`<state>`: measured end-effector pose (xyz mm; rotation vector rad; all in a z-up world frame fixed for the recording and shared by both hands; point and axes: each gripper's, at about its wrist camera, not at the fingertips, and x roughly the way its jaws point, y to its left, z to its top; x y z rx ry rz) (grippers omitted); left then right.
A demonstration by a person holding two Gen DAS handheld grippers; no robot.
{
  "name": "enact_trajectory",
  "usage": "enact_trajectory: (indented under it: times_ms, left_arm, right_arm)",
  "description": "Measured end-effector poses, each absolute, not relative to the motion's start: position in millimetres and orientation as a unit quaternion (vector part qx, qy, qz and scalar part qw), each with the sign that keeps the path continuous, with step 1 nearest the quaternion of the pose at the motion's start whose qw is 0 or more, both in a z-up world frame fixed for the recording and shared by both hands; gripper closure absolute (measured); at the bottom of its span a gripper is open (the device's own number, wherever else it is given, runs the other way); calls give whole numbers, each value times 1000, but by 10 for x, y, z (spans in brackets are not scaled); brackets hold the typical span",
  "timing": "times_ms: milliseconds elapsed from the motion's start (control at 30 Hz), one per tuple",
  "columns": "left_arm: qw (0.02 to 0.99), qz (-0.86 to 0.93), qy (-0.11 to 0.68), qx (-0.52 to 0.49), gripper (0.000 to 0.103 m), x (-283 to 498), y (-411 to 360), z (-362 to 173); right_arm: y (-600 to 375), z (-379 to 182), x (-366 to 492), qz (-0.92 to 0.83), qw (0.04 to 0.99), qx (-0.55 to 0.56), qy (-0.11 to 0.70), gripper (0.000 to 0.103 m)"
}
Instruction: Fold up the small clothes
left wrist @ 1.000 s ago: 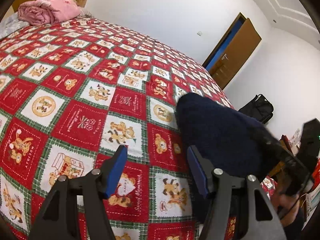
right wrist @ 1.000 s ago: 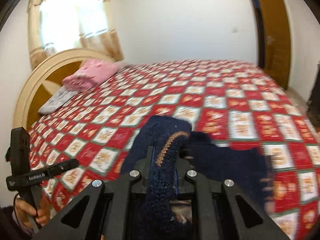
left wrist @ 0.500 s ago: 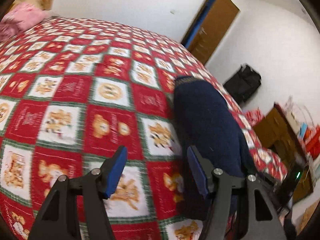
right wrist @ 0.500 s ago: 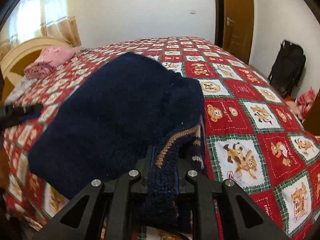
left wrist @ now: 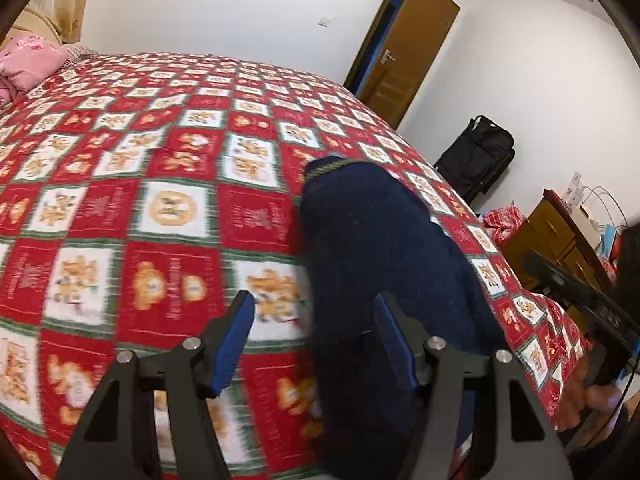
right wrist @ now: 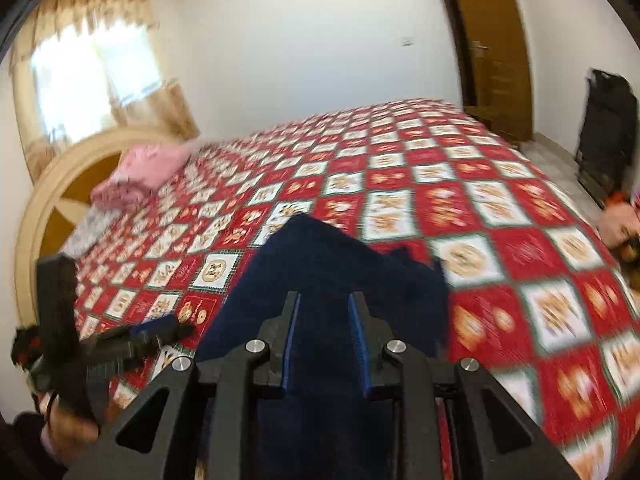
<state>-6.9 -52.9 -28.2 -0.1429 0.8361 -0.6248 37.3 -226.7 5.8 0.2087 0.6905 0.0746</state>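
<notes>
Sweater [left wrist: 384, 264]: dark navy knit, fuzzy nap, w/ a ribbed band striped in tan at its far end. It lies on the bed near the edge closest to you, long and humped in the left wrist view, bunched w/ a ragged fold on its right side in the right wrist view [right wrist: 320, 272].

Your left gripper [left wrist: 314, 340]: jaws wide apart, blue pads, holding nothing; it hovers just above the bedspread [left wrist: 168, 208], the sweater just in front of its right finger.

Your right gripper [right wrist: 324, 332]: jaws parted a little, blue-edged; it sits over the sweater's near end, but contact can't be told, since the cloth blurs.

Bedspread: quilted cotton look, red and white squares w/ bear prints, green borders. Pink bedding [left wrist: 28, 60] is piled at the head end by a curved wooden headboard [right wrist: 60, 184].
</notes>
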Motion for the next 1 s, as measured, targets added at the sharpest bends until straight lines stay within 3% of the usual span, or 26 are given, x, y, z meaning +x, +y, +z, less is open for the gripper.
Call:
enact_trajectory:
  times_ms: [67, 167, 300, 367, 467, 633, 733, 1000]
  left_arm:
    - [865, -287, 409, -52, 31, -112, -686, -366]
    - [872, -268, 406, -49, 25, -169, -731, -470]
    - [871, -253, 418, -52, 20, -136, -720, -658]
    - [871, -248, 419, -69, 9, -102, -683, -710]
    - [860, -246, 438, -91, 4, -21, -681, -781]
    - [852, -268, 443, -75, 5, -95, -595, -666]
    - [862, -268, 427, -54, 5, -164, -548, -586]
    - [852, -273, 442, -60, 4, -225, -723, -771]
  right_arm:
    - [-2089, -177, 873, 57, 917, 83, 387, 78]
    - [-1945, -541, 1377, 55, 915, 52, 396, 78]
    - [-2019, -620, 1567, 68, 925, 70, 368, 73]
    - [-2077, -622, 1636, 75, 920, 89, 375, 72]
    - [-2175, -582, 1607, 83, 913, 119, 381, 71]
    - [-2465, -77, 857, 41, 930, 150, 332, 68]
    - [-2572, -3, 262, 4, 933, 117, 342, 63]
    - [-2509, -782, -569, -23, 911, 61, 408, 63]
